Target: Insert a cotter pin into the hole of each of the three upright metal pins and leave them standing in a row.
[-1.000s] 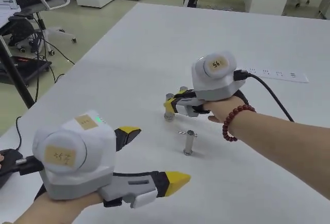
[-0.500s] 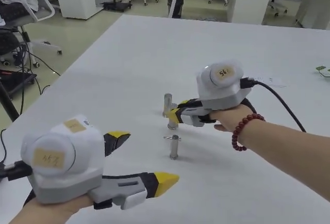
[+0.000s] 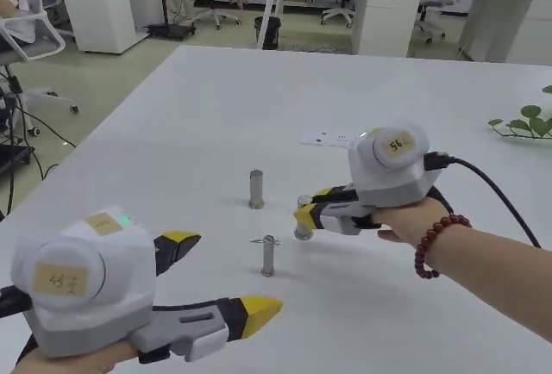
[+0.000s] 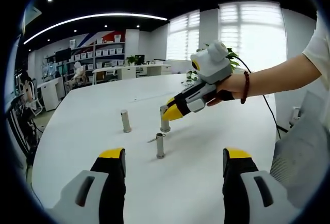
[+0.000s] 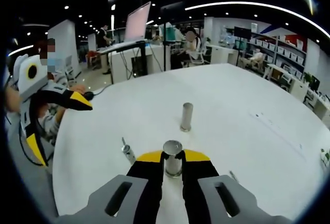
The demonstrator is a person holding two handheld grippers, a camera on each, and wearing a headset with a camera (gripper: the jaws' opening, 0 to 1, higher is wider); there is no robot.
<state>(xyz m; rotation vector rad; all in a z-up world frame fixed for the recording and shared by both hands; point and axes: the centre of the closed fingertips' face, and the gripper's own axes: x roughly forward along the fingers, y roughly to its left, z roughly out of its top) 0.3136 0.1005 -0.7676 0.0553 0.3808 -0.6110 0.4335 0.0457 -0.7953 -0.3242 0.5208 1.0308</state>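
Moved: my right gripper carried its metal pin rightward, off the far pin.
Right gripper: pinching that pin, frame centre.
Left gripper: spread, lower left.
Cottered pin: upright, centre.

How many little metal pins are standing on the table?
3. The far metal pin stands alone. The near metal pin has a cotter pin through its top. The middle metal pin stands between the right gripper's shut jaws.
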